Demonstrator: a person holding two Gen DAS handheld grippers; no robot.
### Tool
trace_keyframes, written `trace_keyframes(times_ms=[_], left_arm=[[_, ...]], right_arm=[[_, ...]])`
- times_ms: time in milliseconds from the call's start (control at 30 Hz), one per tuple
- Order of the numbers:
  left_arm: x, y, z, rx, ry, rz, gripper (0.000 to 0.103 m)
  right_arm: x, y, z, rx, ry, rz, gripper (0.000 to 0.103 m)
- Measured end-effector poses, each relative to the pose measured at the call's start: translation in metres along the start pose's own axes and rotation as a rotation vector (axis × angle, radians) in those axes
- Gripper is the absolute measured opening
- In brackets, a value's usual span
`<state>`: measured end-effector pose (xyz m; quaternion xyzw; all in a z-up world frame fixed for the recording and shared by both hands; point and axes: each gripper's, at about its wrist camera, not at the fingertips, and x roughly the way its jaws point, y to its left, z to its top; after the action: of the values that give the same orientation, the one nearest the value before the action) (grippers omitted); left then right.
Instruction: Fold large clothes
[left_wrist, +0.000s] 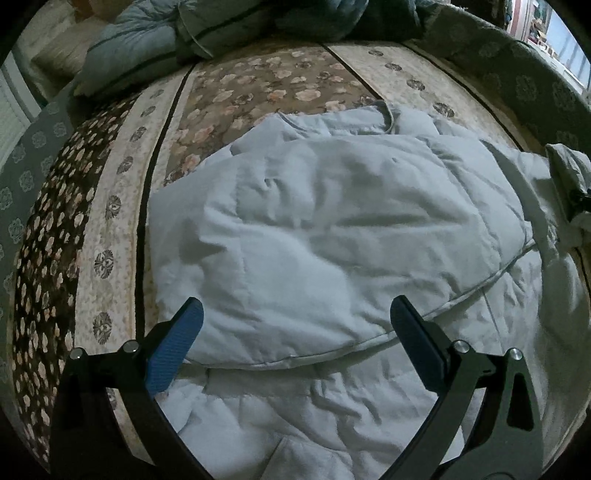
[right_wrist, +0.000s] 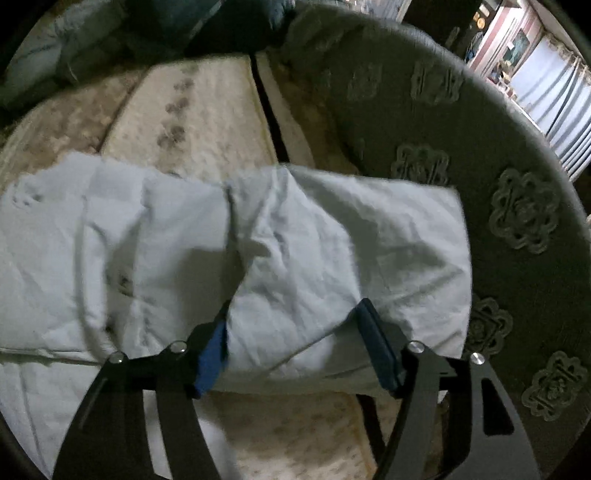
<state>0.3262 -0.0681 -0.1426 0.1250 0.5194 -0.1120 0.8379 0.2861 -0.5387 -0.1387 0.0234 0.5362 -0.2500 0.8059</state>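
So I'm mid-fold on the pale padded jacket (left_wrist: 332, 229), which is lying on the flowery bedspread (left_wrist: 258, 85) with one side already flipped over the middle. My left gripper (left_wrist: 295, 347) hangs spread wide over the near hem with nothing in it. The right gripper (right_wrist: 295, 354) is spread too, with the sleeve (right_wrist: 343, 251) just beyond its fingertips, not pinched. Next I reckon that sleeve gets folded inward, which needs a firm bite since it's puffy.
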Motion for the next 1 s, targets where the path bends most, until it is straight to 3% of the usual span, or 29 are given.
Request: trace_keyframes(times_ms=[100,167,233,333,633,733,1000], left_arm=[[0.007,0.006,0.0,-0.006,0.007,0.017,0.1],[0.01,0.011,0.001,-0.02,0.012,0.015,0.1],[0.01,0.016,0.001,-0.028,0.01,0.013,0.1],[0.007,0.023,0.0,-0.04,0.002,0.02,0.1],[-0.007,0.04,-0.005,-0.073,-0.023,0.014,0.1],[-0.011,0.045,-0.004,-0.087,-0.032,0.013,0.1],[-0.011,0.065,-0.012,-0.113,-0.014,0.039,0.1]], right_arm=[[0.014,-0.004,-0.003,0.011,0.021,0.019,0.06],[0.016,-0.006,-0.004,0.027,0.03,0.064,0.037],[0.014,-0.007,-0.004,0.053,0.029,0.108,0.022],[0.002,-0.004,-0.003,0.065,0.01,0.168,0.01],[-0.069,0.053,0.02,0.037,-0.109,0.426,0.007],[-0.088,0.1,0.024,-0.026,-0.104,0.515,0.007],[-0.08,0.221,0.004,-0.224,-0.035,0.537,0.007]])
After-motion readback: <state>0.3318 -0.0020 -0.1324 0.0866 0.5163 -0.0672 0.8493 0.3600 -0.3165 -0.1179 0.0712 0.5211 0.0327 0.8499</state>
